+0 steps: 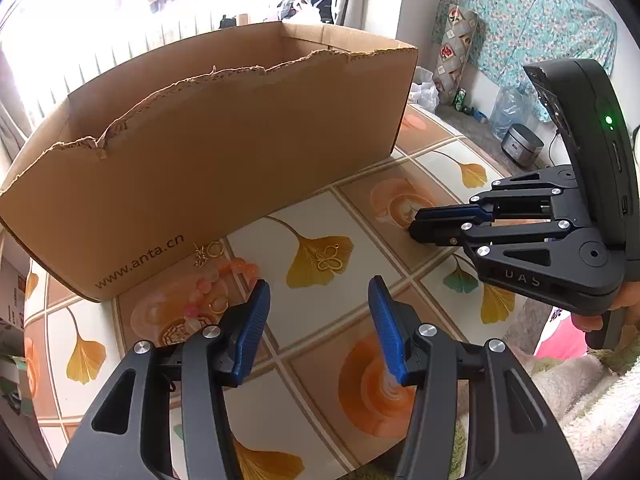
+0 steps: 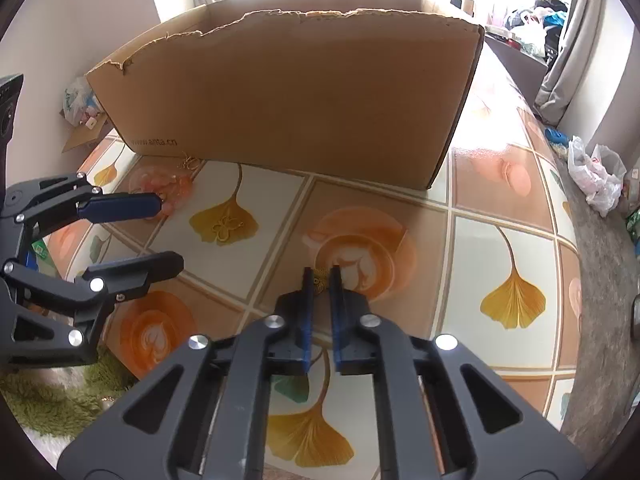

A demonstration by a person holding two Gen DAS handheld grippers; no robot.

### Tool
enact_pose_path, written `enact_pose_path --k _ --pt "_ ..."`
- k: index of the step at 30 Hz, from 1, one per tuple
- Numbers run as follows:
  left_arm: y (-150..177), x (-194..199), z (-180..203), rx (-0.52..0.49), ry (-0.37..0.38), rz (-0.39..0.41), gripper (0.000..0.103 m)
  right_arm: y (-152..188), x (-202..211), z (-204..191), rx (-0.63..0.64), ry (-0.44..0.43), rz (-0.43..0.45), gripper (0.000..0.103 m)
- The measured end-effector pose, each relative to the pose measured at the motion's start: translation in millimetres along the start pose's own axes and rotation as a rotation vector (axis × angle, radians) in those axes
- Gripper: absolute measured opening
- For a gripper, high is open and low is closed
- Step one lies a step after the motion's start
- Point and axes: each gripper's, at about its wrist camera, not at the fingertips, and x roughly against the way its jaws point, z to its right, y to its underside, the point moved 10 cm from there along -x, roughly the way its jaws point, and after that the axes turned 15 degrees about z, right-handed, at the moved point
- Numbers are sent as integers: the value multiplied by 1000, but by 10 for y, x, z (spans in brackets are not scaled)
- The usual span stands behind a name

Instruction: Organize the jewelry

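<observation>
A torn-topped cardboard box stands on the patterned table; it also shows in the right wrist view. My left gripper is open and empty, low over the table. Just ahead lies a gold butterfly-shaped pendant on a yellow leaf print. To its left lie an orange-pink bead bracelet, a gold ring and a small gold chain piece by the box. My right gripper is shut on a small gold jewelry piece; this gripper also shows in the left wrist view.
The table has a glossy tile-and-ginkgo-leaf cover. A green shaggy rug lies below the table's near edge. Plastic bags and clutter sit on the floor at the right. A rice cooker stands on the floor beyond the table.
</observation>
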Motion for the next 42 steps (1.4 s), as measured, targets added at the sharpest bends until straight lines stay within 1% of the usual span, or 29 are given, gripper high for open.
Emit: enact_pose_path --k 4,9,13,15,22,24,25,26,29,35,36,37,42 --pt "-13 -11 17 -11 4 3 50 16 37 55 -18 -11 8 6" --pt "-50 -35 48 -22 9 14 50 17 34 150 -113 -46 13 6" --pt "-98 -93 67 -31 6 24 50 20 32 202 -148 -62 15 6" --pt "-108 -131 67 -39 1 21 46 11 48 148 -145 -60 16 6" --pt "-94 -269 87 -42 7 -13 27 -2 68 155 -162 -70 21 6" --pt "-73 -309 84 -47 5 -30 24 -6 64 156 -161 -71 21 6" --pt "-56 -329 81 -48 2 -40 20 -6 66 155 -160 -71 22 6" --pt "-58 -338 80 -57 -5 -38 19 -4 66 160 -160 -71 22 6" --pt "-58 -360 94 -84 -13 -43 18 -5 66 157 -161 -72 23 6" --pt "-60 -390 106 -104 -23 -38 18 -10 66 160 -161 -74 26 5" --pt "-59 -398 105 -106 -23 -35 17 -11 66 158 -162 -75 27 5" --pt "-60 -405 100 -111 -28 -32 14 -11 68 164 -162 -76 27 5" --pt "-54 -414 102 -118 -27 -26 14 -8 70 157 -163 -76 29 5"
